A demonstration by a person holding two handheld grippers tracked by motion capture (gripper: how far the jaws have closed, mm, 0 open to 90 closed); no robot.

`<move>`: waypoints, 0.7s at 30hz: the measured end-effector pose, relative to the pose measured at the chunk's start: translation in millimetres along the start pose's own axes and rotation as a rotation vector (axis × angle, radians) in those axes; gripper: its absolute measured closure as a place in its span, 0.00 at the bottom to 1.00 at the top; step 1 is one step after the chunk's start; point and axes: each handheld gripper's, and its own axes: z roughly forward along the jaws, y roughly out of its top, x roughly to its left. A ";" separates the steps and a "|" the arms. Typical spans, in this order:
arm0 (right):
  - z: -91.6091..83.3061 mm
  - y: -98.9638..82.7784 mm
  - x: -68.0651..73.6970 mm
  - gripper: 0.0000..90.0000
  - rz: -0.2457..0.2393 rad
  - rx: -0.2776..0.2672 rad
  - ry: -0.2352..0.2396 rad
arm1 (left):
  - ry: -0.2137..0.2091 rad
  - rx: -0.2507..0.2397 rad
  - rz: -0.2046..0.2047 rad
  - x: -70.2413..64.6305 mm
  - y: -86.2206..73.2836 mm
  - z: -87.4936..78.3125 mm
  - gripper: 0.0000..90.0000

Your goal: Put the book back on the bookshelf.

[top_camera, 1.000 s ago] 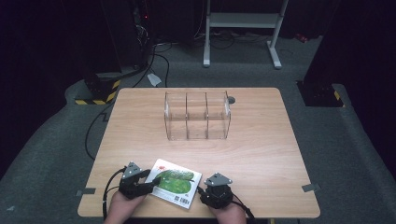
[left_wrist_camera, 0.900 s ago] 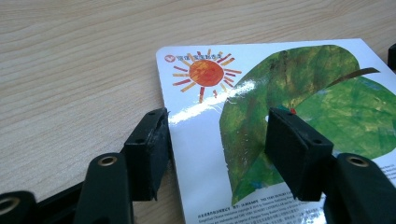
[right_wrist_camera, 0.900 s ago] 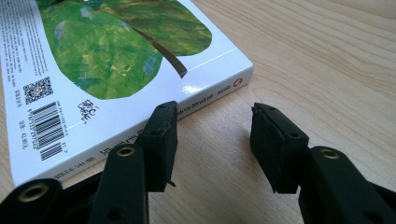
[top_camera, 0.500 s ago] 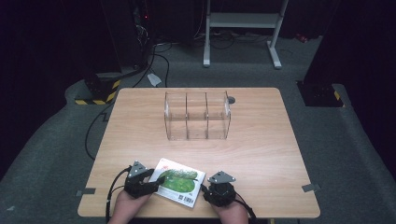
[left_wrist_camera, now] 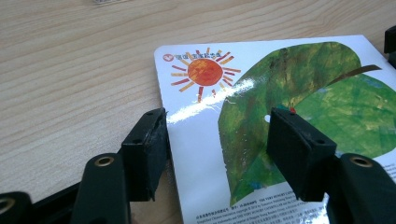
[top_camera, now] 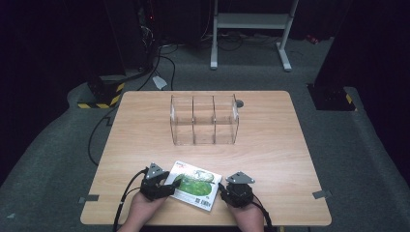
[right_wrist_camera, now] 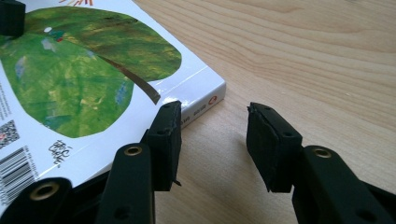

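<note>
1. Dark room, grey carpeted floor; wooden worktop carries a clear three-compartment organiser near its far middle.
2. Picture book lies flat at the near edge, back cover up, well apart from the organiser, between both tools.
3. Left hand-held gripper: jaws spread, one beyond the book's edge, one over the green leaf; no pad presses yet.
4. Right hand-held gripper: jaws spread and just been closing, one by the spine corner, the other over bare wood; nothing between them.
5. Technique: brace the spine side, then slide the left lower jaw under the cover edge before pinching.
6. Legible marks: barcode, QR code, red logo beside the sun; the small print is unreadable.
</note>
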 end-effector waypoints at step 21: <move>-18.3 -8.7 44.5 0.15 -0.069 0.000 0.154 | 0.003 -0.016 0.019 5.5 -21.6 -22.2 0.37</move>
